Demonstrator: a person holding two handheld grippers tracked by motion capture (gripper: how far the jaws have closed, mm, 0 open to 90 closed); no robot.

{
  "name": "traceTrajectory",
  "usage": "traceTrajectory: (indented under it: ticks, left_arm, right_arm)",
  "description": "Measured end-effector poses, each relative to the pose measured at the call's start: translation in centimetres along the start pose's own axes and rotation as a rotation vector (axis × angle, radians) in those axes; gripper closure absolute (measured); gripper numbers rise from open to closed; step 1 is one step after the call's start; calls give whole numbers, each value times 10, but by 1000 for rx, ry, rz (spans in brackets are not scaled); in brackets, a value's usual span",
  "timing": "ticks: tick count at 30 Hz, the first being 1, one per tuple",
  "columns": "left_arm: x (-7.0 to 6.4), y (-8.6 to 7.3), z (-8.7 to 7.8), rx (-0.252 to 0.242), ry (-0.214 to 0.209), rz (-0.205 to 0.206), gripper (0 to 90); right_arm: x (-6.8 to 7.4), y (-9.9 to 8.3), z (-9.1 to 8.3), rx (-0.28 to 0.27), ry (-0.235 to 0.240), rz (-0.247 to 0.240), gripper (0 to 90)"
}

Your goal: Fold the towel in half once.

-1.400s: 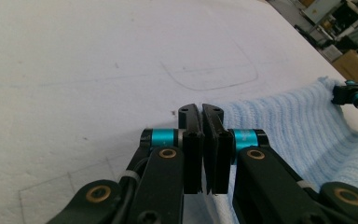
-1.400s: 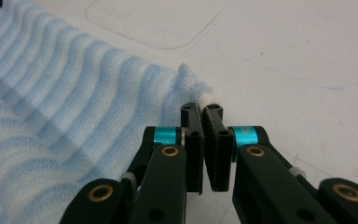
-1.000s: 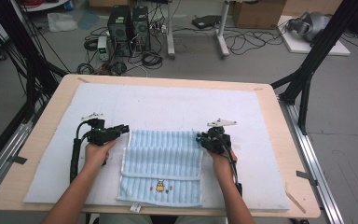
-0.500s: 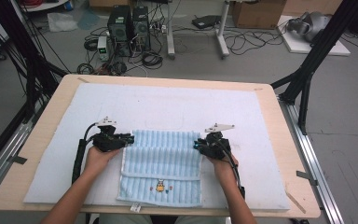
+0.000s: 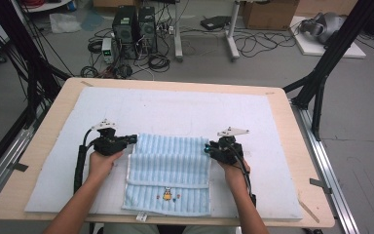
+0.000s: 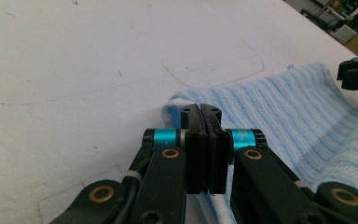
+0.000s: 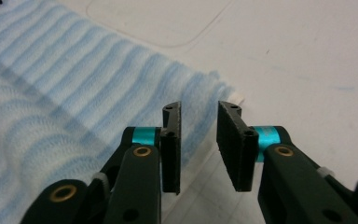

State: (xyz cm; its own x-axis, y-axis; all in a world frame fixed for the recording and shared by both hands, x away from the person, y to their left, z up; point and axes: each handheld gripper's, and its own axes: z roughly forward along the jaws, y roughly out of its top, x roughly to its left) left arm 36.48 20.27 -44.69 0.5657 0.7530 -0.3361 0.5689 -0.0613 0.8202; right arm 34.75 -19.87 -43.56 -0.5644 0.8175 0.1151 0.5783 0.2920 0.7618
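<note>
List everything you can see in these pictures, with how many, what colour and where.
towel: one, light blue striped with a small figure near its front hem, middle of the mat
mat: one, white, covering the table
table: one, light wood
computer towers: two, black, on the floor beyond the table
cardboard box: one, brown, far floor
left gripper: black, jaws closed at the towel's far left corner
right gripper: black, jaws apart over the far right corner

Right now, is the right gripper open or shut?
Open: the right gripper shows a gap between its jaws, straddling the blue striped towel's corner.
</note>
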Motion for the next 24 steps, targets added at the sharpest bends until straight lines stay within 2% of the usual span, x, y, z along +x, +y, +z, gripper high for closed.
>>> traceTrajectory:
  ticks: [1, 2, 3, 4, 5, 7, 9, 13, 16, 19, 20, 21, 22, 24]
  left_arm:
    - [0, 0, 0, 6, 0, 2, 880]
    - [0, 0, 1, 5, -3, 4, 881]
    - [0, 0, 1, 6, -6, 0, 881]
    - [0, 0, 1, 0, -9, -4, 882]
    - [0, 1, 0, -12, -15, -12, 883]
    - [2, 2, -2, -42, -28, -36, 884]
    - [4, 4, -2, -56, -23, -52, 884]
    - [6, 13, 3, -49, -4, -62, 886]
    - [7, 20, 12, -30, 36, -58, 886]
    - [9, 19, 19, -9, 83, -64, 878]
    - [10, 19, 20, 0, 93, -67, 836]
    - [11, 18, 21, 10, 104, -73, 745]
    - [12, 17, 21, 34, 96, -88, 639]
    - [10, 16, 18, 68, 91, -59, 592]
  right_arm:
    - [0, -1, 3, 24, 4, -4, 670]
    - [1, -2, 6, 50, -9, -13, 690]
    - [2, -3, 10, 67, -10, -33, 780]
    - [3, -2, 10, 62, -8, -47, 836]
    - [5, -1, 9, 54, -25, -78, 854]
    - [9, 2, 8, 43, -50, -103, 864]
    - [9, 4, 7, 35, -53, -98, 863]
    - [5, 8, 8, 18, -70, -76, 862]
    - [2, 12, 11, 8, -93, -66, 863]
    - [-1, 12, 19, 14, -99, -55, 854]
    - [-2, 12, 21, 12, -103, -52, 834]
    - [-2, 12, 22, 10, -110, -48, 814]
    - [-4, 11, 21, 8, -107, -45, 783]
    - [-5, 11, 17, -5, -97, -26, 742]
